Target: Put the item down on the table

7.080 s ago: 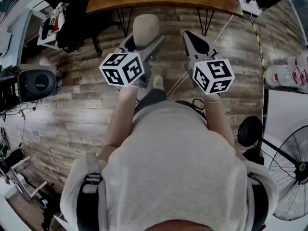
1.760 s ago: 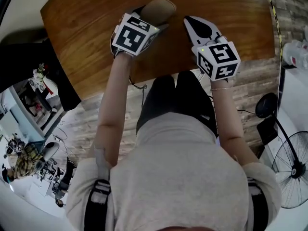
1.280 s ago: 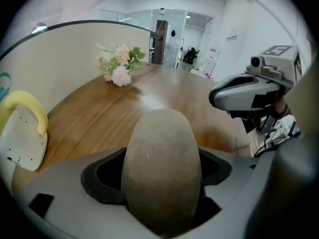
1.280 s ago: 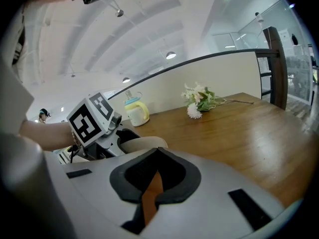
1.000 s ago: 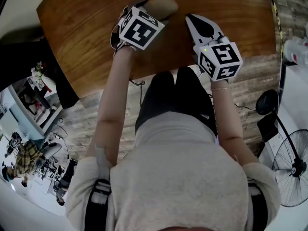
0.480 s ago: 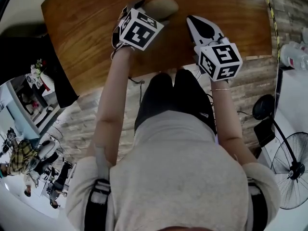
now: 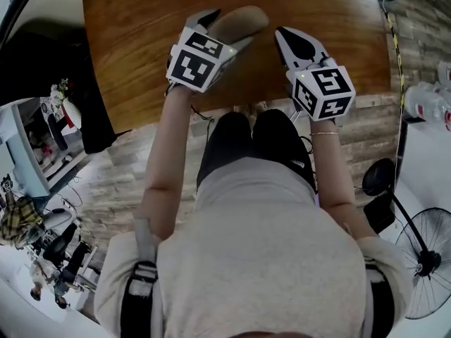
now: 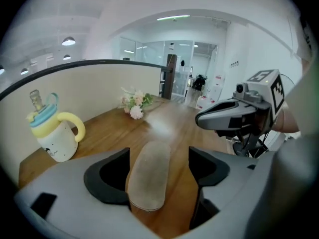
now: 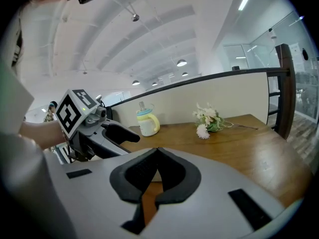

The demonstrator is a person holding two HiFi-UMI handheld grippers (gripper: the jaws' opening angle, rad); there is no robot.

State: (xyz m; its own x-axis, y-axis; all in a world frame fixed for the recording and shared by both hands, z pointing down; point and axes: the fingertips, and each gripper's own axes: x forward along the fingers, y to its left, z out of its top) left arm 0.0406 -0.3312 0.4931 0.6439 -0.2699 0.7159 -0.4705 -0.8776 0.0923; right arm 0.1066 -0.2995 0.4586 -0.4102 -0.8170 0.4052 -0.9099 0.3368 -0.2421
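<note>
A tan, oblong soft pouch lies flat on the brown wooden table. My left gripper hovers over it, tilted down. In the left gripper view the pouch shows between the jaws, close to the left one and apart from the right one. Those jaws have just been closing a little but stand wide and do not press on the pouch. My right gripper hangs over the table to the pouch's right; its jaws meet at the tips and hold nothing.
A white cup with a yellow handle and blue lid stands near the table's far left corner. A small bunch of flowers lies by the curved back wall. Beyond the table's right edge are a floor fan and bottles.
My left gripper has lifted and rolled, showing another face of its cube, while the pouch stays on the table. The right gripper has risen slightly.
</note>
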